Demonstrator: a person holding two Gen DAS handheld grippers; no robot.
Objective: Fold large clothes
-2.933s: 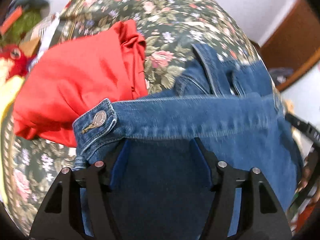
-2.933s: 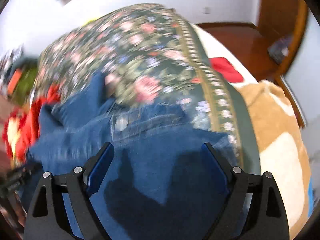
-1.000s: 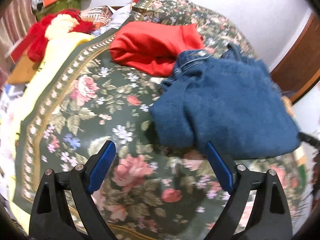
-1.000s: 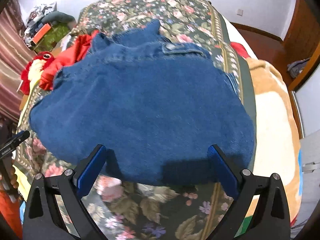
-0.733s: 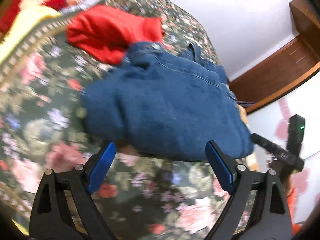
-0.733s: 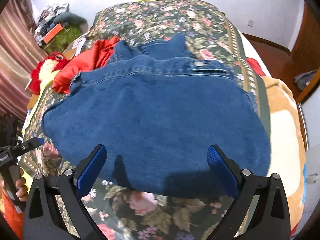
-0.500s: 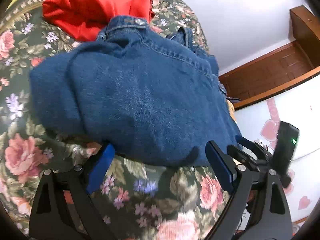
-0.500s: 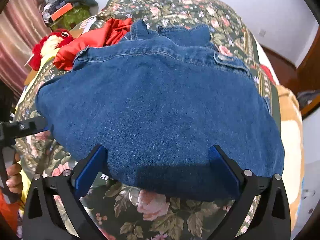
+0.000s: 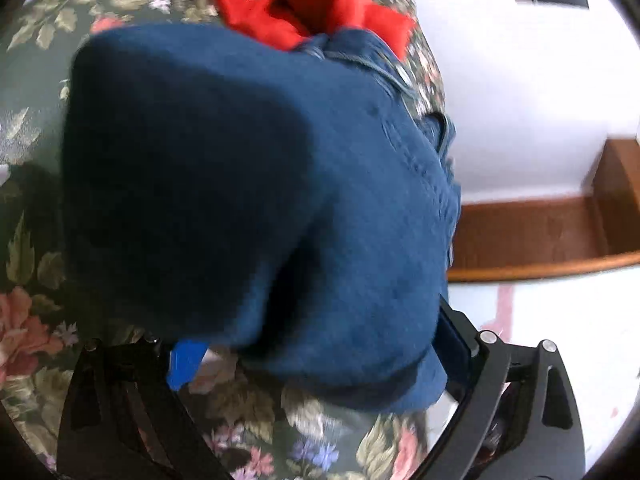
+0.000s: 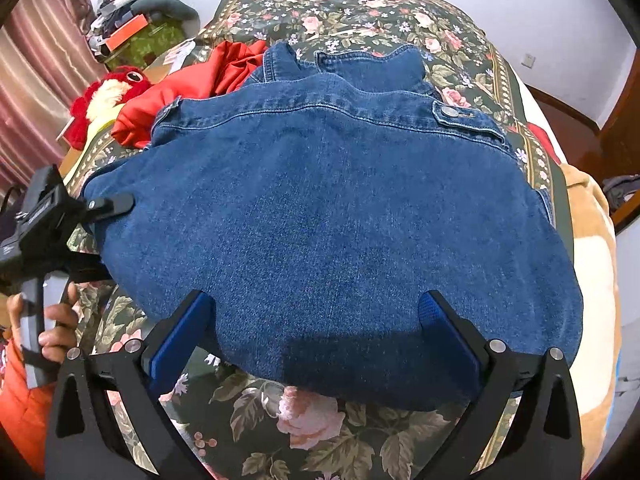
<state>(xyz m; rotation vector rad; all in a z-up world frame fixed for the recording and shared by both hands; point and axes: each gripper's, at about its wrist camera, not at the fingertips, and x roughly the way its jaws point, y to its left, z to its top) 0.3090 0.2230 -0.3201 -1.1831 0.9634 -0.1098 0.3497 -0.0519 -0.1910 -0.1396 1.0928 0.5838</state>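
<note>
The bed with the dark floral cover (image 10: 360, 12) carries the blue denim jacket (image 10: 320, 216), which lies folded into a compact stack at its centre. A crumpled red garment (image 10: 192, 88) touches the jacket's far left edge and appears unfolded. The right gripper (image 10: 316, 336) straddles the jacket's near hem, jaws spread wide, gripping nothing. The left gripper (image 9: 320, 356) brackets the jacket's left end, jaws likewise wide apart. Judgement: jacket nearly done; red garment remains.

Black triangular-framed right gripper (image 10: 314, 334) with blue pads, silver screws; person's orange sleeve (image 10: 18, 404) beside it
</note>
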